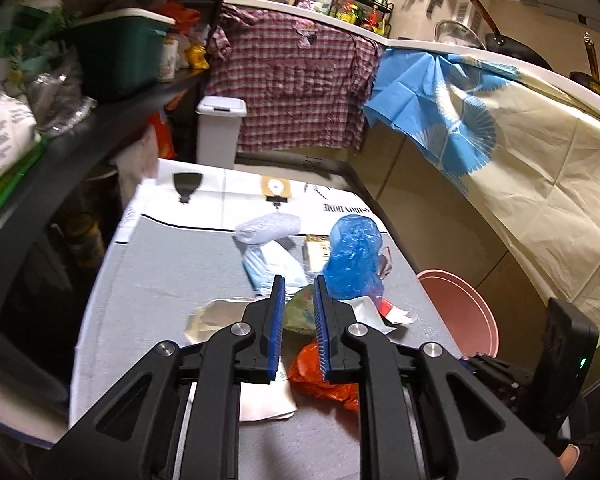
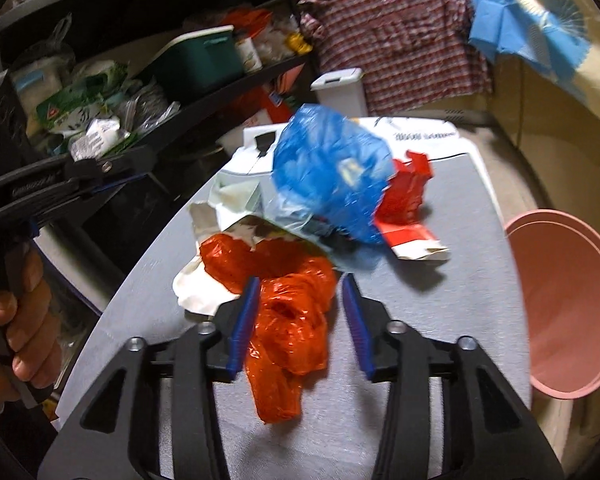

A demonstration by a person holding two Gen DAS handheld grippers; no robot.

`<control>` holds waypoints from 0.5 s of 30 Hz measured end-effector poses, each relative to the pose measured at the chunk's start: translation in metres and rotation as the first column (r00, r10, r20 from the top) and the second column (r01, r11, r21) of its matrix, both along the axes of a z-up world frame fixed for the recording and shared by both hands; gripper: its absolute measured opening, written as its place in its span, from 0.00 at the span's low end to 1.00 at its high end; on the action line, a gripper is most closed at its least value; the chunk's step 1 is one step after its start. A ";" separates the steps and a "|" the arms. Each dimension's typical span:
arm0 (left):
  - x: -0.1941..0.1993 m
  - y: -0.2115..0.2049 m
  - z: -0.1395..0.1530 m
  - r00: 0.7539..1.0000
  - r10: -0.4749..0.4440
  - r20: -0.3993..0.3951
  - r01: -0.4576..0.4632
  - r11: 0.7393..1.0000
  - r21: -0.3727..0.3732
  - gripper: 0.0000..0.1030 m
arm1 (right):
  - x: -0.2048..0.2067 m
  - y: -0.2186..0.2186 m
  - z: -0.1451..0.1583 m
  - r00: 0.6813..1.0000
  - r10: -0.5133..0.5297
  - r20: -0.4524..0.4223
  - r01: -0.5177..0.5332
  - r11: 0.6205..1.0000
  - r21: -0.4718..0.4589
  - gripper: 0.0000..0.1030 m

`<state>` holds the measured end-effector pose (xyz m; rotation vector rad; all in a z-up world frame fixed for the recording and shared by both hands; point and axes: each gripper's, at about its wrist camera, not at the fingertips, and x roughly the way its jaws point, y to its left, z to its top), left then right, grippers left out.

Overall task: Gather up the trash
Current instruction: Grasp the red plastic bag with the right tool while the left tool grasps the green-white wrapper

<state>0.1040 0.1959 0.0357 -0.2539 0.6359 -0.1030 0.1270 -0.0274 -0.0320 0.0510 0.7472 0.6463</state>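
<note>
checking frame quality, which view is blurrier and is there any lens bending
Right wrist view: motion blur smears the blue bag and shelf clutter; the orange bag stays fairly sharp. Left wrist view: crisper, though fisheye bends the counter edge; corners dark.

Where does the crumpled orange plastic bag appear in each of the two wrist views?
Left wrist view: the orange plastic bag lies low at centre, partly hidden behind the gripper's fingers.
Right wrist view: the orange plastic bag lies at centre, between the open jaws of the right gripper.
Shared landmark: the pink bin at the table's right edge.
</note>
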 end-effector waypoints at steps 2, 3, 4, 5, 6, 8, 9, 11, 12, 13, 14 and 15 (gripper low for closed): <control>0.008 -0.004 -0.005 1.000 -0.021 -0.021 0.021 1.000 -0.020 0.14 | 0.003 0.006 -0.007 1.000 0.012 -0.015 -0.013 1.000 -0.020 0.48; 0.011 -0.006 -0.009 0.999 -0.029 -0.034 0.028 0.999 -0.025 0.14 | 0.004 0.008 -0.010 0.999 0.020 -0.025 -0.021 1.000 -0.024 0.48; 0.013 -0.008 -0.011 0.999 -0.032 -0.040 0.031 0.999 -0.025 0.14 | 0.005 0.009 -0.012 0.999 0.027 -0.034 -0.027 0.999 -0.025 0.49; 0.016 -0.010 -0.015 0.998 -0.039 -0.050 0.038 0.999 -0.024 0.14 | 0.007 0.011 -0.014 0.999 0.033 -0.043 -0.035 0.999 -0.028 0.49; 0.018 -0.011 -0.017 0.997 -0.045 -0.058 0.043 0.999 -0.023 0.14 | 0.008 0.013 -0.016 0.998 0.038 -0.049 -0.040 0.999 -0.035 0.49; 0.022 -0.014 -0.023 0.995 -0.059 -0.081 0.056 0.998 -0.028 0.14 | 0.010 0.015 -0.019 0.997 0.046 -0.057 -0.048 0.998 -0.039 0.49; 0.023 -0.014 -0.026 0.994 -0.063 -0.090 0.060 0.998 -0.030 0.14 | 0.011 0.016 -0.019 0.997 0.050 -0.061 -0.052 0.998 -0.041 0.50; 0.027 -0.018 -0.033 0.990 -0.073 -0.122 0.070 0.997 -0.023 0.14 | 0.011 0.018 -0.022 0.996 0.056 -0.066 -0.059 0.997 -0.047 0.52; 0.027 -0.019 -0.035 0.988 -0.075 -0.132 0.073 0.997 -0.019 0.14 | 0.011 0.018 -0.023 0.996 0.059 -0.070 -0.062 0.997 -0.049 0.52; 0.028 -0.020 -0.038 0.987 -0.079 -0.138 0.077 0.997 -0.018 0.15 | 0.011 0.019 -0.024 0.995 0.063 -0.075 -0.067 0.996 -0.053 0.52; 0.028 -0.020 -0.038 0.987 -0.081 -0.140 0.080 0.997 -0.015 0.15 | 0.011 0.020 -0.025 0.995 0.066 -0.078 -0.070 0.996 -0.056 0.52; 0.028 -0.021 -0.039 0.987 -0.083 -0.140 0.082 0.997 -0.010 0.15 | 0.011 0.020 -0.025 0.994 0.068 -0.080 -0.073 0.996 -0.057 0.52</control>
